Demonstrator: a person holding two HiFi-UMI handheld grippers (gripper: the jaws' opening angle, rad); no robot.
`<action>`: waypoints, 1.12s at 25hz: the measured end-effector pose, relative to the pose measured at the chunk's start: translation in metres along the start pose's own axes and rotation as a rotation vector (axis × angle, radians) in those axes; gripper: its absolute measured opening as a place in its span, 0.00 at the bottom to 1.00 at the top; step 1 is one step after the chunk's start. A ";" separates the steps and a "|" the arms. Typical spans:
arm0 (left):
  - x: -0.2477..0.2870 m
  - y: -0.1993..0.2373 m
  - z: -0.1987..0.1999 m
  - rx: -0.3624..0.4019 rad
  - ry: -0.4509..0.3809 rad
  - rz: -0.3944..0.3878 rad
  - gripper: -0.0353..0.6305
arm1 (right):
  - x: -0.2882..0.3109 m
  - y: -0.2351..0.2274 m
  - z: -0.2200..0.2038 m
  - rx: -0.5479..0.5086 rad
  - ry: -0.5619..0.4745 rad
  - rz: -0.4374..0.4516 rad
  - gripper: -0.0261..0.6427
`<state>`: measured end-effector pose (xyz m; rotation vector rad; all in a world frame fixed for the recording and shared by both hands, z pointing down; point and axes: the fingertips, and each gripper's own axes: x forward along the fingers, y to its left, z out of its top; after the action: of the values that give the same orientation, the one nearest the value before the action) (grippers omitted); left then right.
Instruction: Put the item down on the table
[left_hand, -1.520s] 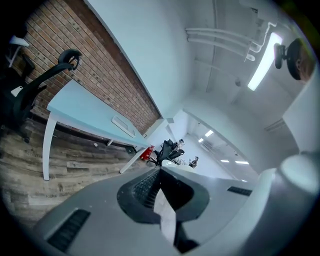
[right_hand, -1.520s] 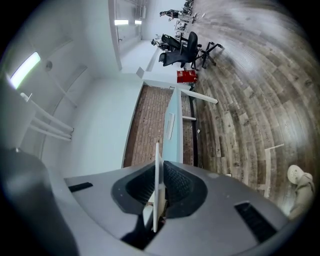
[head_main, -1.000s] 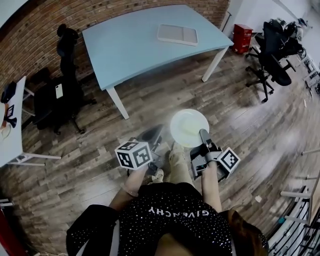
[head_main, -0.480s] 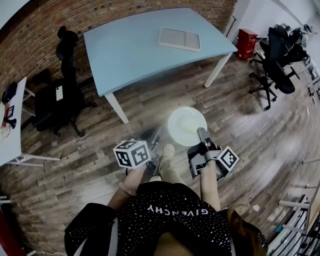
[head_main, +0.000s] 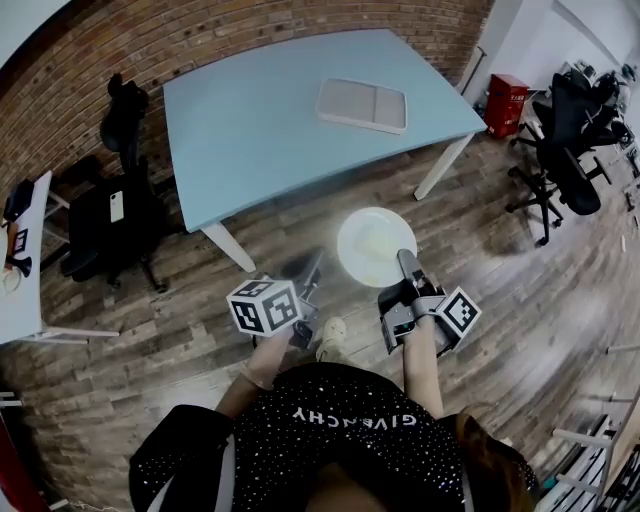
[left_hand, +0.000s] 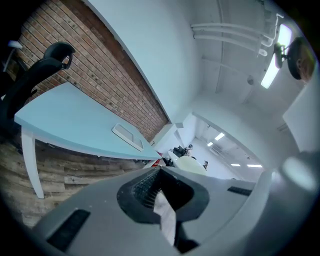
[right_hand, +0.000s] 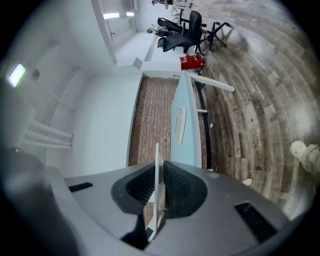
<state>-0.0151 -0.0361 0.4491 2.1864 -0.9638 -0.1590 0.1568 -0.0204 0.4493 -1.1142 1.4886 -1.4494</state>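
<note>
A round white plate (head_main: 372, 245) hangs level over the wooden floor, gripped at its near rim by my right gripper (head_main: 405, 262), which is shut on it. In the right gripper view the plate (right_hand: 157, 170) is a thin edge-on line between the black pads (right_hand: 176, 186). My left gripper (head_main: 312, 268) is just left of the plate and apart from it, jaws together, with only a pale sliver between them (left_hand: 162, 200). The light blue table (head_main: 260, 120) stands ahead, beyond both grippers.
A grey two-part tray (head_main: 362, 104) lies on the table's far right part. Black office chairs stand at the left (head_main: 110, 210) and right (head_main: 570, 150). A red box (head_main: 505, 103) sits by the table's right leg. A white desk edge (head_main: 20, 270) is at far left.
The table has drawn nearer in the head view as the person walks toward it. The plate stays held in the right gripper; both grippers keep their places relative to the body.
</note>
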 end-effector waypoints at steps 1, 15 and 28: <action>0.008 0.002 0.004 0.000 -0.002 0.004 0.07 | 0.008 0.000 0.005 0.004 0.006 0.002 0.10; 0.100 0.030 0.050 -0.002 -0.008 0.047 0.07 | 0.100 -0.004 0.071 0.029 0.049 -0.016 0.10; 0.138 0.048 0.065 -0.016 -0.037 0.074 0.07 | 0.149 -0.003 0.104 0.032 0.056 0.003 0.10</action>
<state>0.0298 -0.1892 0.4574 2.1362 -1.0586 -0.1726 0.2060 -0.1955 0.4535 -1.0594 1.4994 -1.5090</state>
